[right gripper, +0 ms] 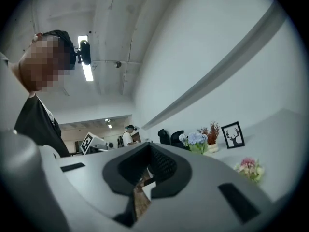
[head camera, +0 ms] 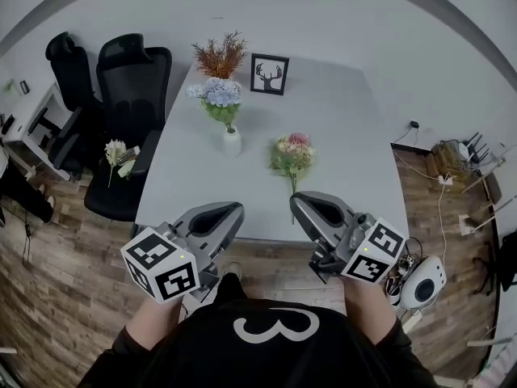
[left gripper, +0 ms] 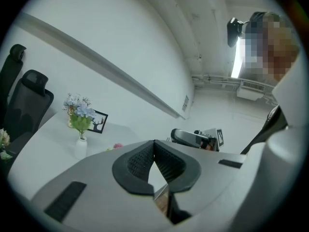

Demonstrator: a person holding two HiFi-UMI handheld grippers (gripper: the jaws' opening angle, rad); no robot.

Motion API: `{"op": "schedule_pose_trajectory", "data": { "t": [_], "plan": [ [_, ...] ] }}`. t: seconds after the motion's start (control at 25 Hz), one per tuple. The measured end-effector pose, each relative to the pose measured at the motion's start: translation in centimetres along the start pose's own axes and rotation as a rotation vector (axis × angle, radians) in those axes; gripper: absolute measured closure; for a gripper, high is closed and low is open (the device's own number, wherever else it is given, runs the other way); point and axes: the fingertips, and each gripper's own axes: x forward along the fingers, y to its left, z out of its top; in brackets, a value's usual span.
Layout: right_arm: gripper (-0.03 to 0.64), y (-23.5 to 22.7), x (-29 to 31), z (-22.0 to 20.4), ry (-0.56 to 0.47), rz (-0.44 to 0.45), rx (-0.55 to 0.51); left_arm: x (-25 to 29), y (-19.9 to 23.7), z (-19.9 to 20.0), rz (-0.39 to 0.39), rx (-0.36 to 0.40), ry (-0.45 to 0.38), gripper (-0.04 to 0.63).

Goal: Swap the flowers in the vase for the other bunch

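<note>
Blue flowers [head camera: 216, 94] stand in the white vase [head camera: 232, 142] on the table [head camera: 355, 136], pink bunch [head camera: 292, 153] lying near; left gripper [head camera: 228, 212] and right gripper [head camera: 302, 203] are both clenched and empty, so best to open one, pinch them low and lift straight up.

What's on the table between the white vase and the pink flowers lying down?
Nothing. In the head view, only bare grey table shows between the white vase and the pink bunch.
</note>
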Motion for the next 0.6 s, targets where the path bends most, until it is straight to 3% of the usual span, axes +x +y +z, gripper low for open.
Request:
{"op": "schedule_pose_trajectory", "data": {
  "t": [0.2, 0.6],
  "plan": [
    [0.609, 3.6, -5.0, -3.0, 0.122, 0.003, -0.006, -0.6, -5.7, -2.4, -0.022, 0.031, 0.000, 0.584],
    [0.611, 7.1, -9.5, -4.0, 0.130, 0.002, -0.002, -1.5, -11.6, -4.7, -0.030, 0.081, 0.036, 0.585]
  ]
}}
